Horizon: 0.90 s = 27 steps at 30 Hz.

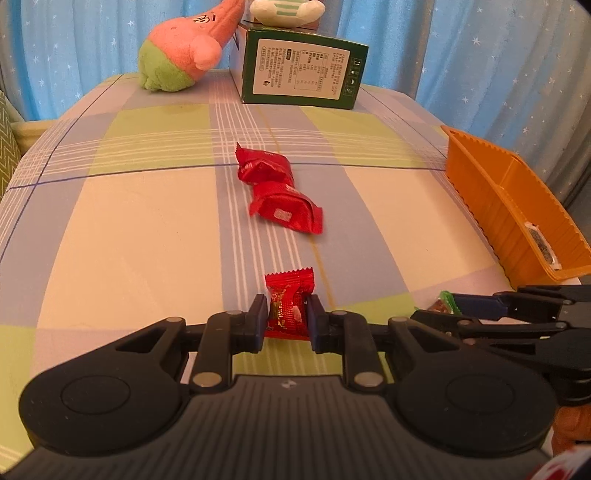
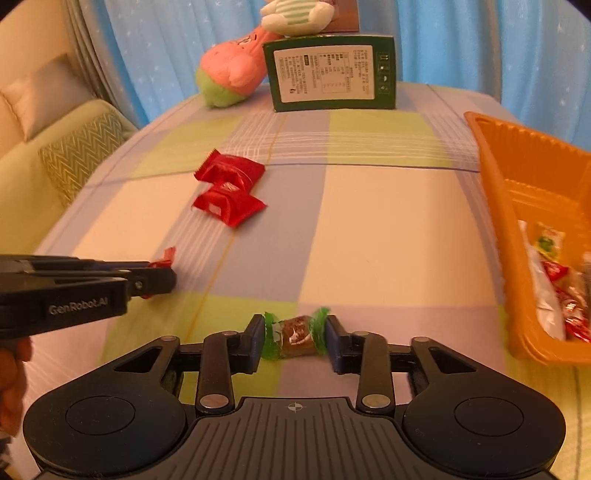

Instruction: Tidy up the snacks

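My left gripper (image 1: 287, 314) is shut on a small red candy packet (image 1: 288, 302), low over the checked cloth. My right gripper (image 2: 295, 336) is shut on a green-and-brown wrapped candy (image 2: 295, 334); its green ends touch both pads. Two larger red snack packets (image 1: 275, 190) lie touching each other mid-table, also in the right wrist view (image 2: 229, 192). The orange tray (image 2: 524, 206) at the right holds several wrapped snacks (image 2: 557, 295). The left gripper shows side-on in the right wrist view (image 2: 155, 277); the right gripper shows in the left wrist view (image 1: 458, 306).
A green box (image 1: 301, 70) stands at the table's far edge with a white-and-green plush (image 1: 286, 11) on top and a pink-and-green plush (image 1: 184, 51) beside it. Blue curtains hang behind. A sofa (image 2: 48, 147) stands to the left.
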Motion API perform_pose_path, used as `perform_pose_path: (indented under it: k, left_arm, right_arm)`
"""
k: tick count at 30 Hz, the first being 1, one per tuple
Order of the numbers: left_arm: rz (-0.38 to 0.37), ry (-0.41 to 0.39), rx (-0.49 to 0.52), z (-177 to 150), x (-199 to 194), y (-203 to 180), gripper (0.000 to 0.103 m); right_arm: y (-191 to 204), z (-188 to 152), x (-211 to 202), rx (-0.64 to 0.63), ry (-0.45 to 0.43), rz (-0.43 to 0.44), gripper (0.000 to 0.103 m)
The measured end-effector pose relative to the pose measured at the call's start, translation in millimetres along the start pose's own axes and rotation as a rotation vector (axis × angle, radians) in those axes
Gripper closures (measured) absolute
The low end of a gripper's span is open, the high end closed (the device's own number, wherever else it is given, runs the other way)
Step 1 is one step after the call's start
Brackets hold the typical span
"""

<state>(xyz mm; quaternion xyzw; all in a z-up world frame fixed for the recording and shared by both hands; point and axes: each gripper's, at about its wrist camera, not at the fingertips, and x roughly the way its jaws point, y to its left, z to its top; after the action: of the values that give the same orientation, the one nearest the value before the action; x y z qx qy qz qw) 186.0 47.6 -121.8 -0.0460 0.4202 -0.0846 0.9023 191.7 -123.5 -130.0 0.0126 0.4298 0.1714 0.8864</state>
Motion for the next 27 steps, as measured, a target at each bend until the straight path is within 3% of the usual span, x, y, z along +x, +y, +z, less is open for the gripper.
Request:
perform_pose_path:
  k: [5,9,15,21,25,27]
  left_arm:
    - [-0.007,0.001,-0.011,-5.3,-7.6,-5.4,0.083]
    - [-0.012,0.002,-0.017,-6.2,-8.4,-6.4,0.083]
    - [-0.010,-0.003,-0.031,-5.1,-9.1,-4.3,0.083]
    - [-0.009,0.003,-0.037,-6.3,-8.2,-1.4,0.083]
    - [-0.011,0.005,-0.037,-6.8,-7.4,-2.5,0.083]
    - [-0.010,0.008,-0.034,-7.3,-6.6,-4.2,0.083]
  right_arm:
    - [-2.0,-10.1,-11.9,0.049,-0.020,-0.055,0.054]
    - [-5.5,-11.5,-19.9,0.192,-0.051,-0.015,0.054]
    - [-1.5,-0.7,-5.6,0.291,-0.040,-0.015,0.054]
    - [11.5,3.3,4.5,0.163,-0.043,-0.082,0.056]
    - [14.4,-6.5,3.7,0.048,-0.048,-0.110,0.070]
    - [13.4,-10.4,2.9,0.014,-0.057,-0.112,0.082]
